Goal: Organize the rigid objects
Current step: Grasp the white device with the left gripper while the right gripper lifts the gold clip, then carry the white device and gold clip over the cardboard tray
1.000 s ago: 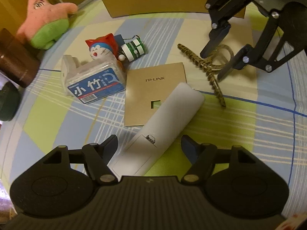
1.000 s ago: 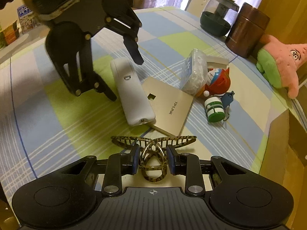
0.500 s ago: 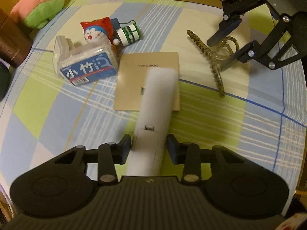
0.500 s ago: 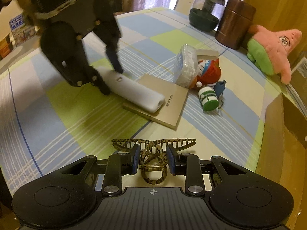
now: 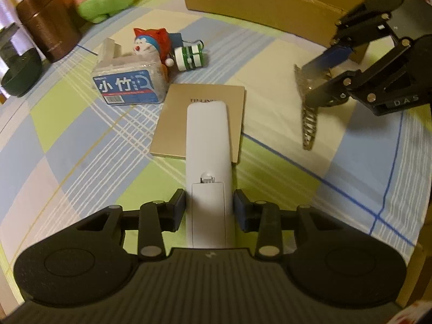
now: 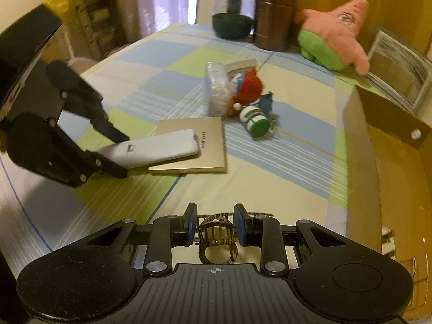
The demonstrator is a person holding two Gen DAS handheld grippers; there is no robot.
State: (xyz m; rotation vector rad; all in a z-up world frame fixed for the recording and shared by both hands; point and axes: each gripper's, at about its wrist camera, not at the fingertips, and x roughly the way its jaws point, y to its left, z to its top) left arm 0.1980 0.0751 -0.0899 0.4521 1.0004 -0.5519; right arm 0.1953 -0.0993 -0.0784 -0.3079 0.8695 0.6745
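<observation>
Remote (image 5: pixel 208 159) now lengthwise between fingers (image 5: pixel 178 207)

I'm reading "TP-LINK" on the tan flat box (image 6: pixel 201 145) through the right wrist camera; in the left one the white remote-like device (image 5: pixel 209 162) is covering most of that lettering. The blue label on the clear plastic box (image 5: pixel 129 86) is showing the big white characters "小竹", with smaller print I can't make out. I'm catching "DAS" on the right gripper (image 5: pixel 318 83)'s black body.
</observation>
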